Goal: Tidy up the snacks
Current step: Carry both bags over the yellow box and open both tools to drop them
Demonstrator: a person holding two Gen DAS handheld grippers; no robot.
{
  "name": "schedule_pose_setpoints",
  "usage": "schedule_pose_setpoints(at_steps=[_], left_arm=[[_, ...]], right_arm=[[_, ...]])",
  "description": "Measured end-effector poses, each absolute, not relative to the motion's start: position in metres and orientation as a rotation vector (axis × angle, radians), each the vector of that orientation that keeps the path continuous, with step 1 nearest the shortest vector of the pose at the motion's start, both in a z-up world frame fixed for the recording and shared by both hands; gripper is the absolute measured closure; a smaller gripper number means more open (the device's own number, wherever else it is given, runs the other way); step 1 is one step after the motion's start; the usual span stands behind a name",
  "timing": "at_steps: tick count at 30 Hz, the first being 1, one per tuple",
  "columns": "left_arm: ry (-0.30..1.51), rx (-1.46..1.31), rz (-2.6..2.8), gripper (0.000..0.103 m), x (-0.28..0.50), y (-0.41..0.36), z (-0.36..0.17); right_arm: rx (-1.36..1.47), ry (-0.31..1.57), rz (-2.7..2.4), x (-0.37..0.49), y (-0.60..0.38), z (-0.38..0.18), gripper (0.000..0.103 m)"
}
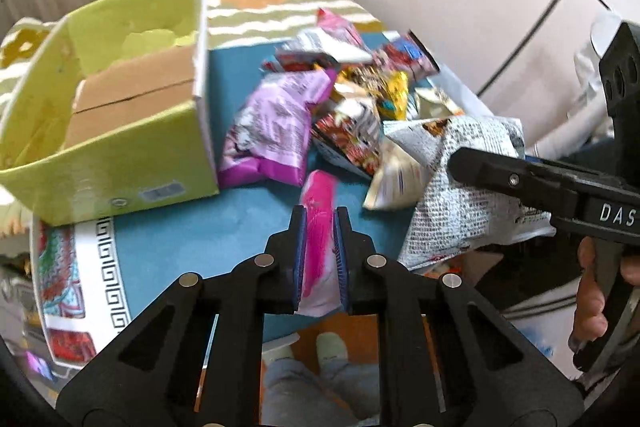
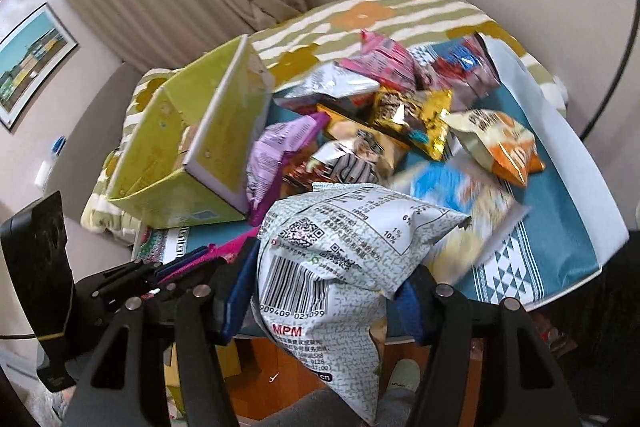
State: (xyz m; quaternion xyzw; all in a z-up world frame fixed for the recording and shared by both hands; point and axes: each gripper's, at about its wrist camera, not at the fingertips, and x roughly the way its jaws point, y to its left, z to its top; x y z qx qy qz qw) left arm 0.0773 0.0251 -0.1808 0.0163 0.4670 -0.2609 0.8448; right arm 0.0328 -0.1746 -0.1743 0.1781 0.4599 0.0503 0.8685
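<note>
1. the left gripper (image 1: 320,227) pinches a pink packet (image 1: 318,227) between its blue pads, the packet standing on end over the teal table (image 1: 192,243).
2. the right gripper (image 2: 324,291) clamps a white bag (image 2: 340,255) printed with a barcode, its fingers closed on the bag's sides.
3. a green box (image 1: 120,131) with a cardboard floor sits open at ten o'clock from the left gripper, on the table's far left edge.
4. a purple packet (image 1: 272,123) lies just beside the box, at twelve o'clock.
5. the snack pile (image 2: 404,115) spreads from twelve to two o'clock, with an orange bag (image 2: 500,143) at its right edge.
</note>
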Motion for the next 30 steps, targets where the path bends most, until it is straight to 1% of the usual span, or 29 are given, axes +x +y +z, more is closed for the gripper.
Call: schedule_pose_setpoints(at_steps=[5, 10, 15, 17, 26, 27, 28, 29, 30], left_arm=[[0.957, -0.022, -0.486, 0.092, 0.077, 0.039, -0.164], [0.931, -0.009, -0.435, 0.091, 0.075, 0.047, -0.152], [1.003, 0.017, -0.338, 0.091, 0.079, 0.051, -0.172], [1.049, -0.019, -0.318, 0.09, 0.084, 0.055, -0.184], [1.075, -0.085, -0.226, 0.088, 0.109, 0.052, -0.205], [1.081, -0.078, -0.204, 0.085, 0.114, 0.051, -0.21], [1.108, -0.077, -0.181, 0.06, 0.121, 0.051, -0.219], [1.126, -0.091, -0.177, 0.002, 0.125, 0.051, -0.226], [1.141, -0.117, -0.185, 0.005, 0.128, 0.051, -0.233]], right_arm=[[0.351, 0.933, 0.164, 0.036, -0.174, -0.161, 0.045], [0.333, 0.905, 0.213, 0.036, -0.173, -0.15, 0.045], [0.334, 0.908, 0.238, 0.038, -0.176, -0.15, 0.045], [0.336, 0.914, 0.242, 0.038, -0.177, -0.153, 0.045], [0.341, 0.953, 0.26, 0.043, -0.181, -0.167, 0.045], [0.343, 0.957, 0.263, 0.044, -0.182, -0.169, 0.045], [0.343, 0.96, 0.264, 0.045, -0.183, -0.171, 0.045], [0.344, 0.966, 0.265, 0.047, -0.184, -0.174, 0.045], [0.345, 0.971, 0.267, 0.049, -0.185, -0.176, 0.045]])
